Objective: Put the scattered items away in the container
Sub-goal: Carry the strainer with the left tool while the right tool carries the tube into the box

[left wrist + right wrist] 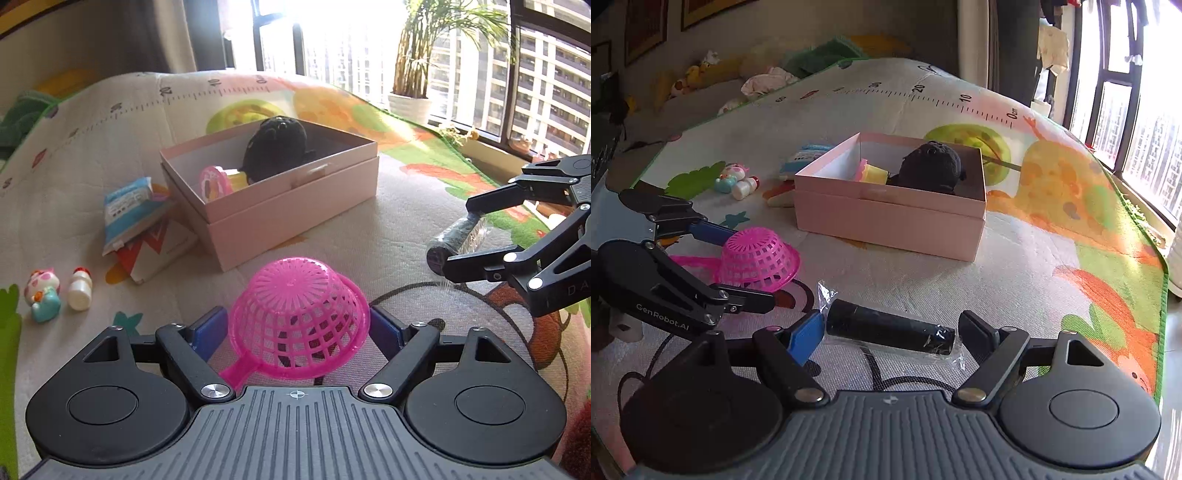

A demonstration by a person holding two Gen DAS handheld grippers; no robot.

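A pink box (295,206) (890,218) stands on the play mat and holds a black plush (277,147) (932,162) and a pink-and-yellow toy (218,181). An upside-down pink plastic basket (299,321) (757,258) lies between the fingers of my left gripper (299,328), which is open around it. A black cylinder in clear wrap (890,332) (454,236) lies between the fingers of my right gripper (894,336), open around it.
Left of the box lie a blue-white packet (127,210), a red-white card box (155,254), a small cat figure (42,295) and a white bottle (79,288). A potted plant (413,85) stands by the window. Soft toys (701,74) lie beyond the mat.
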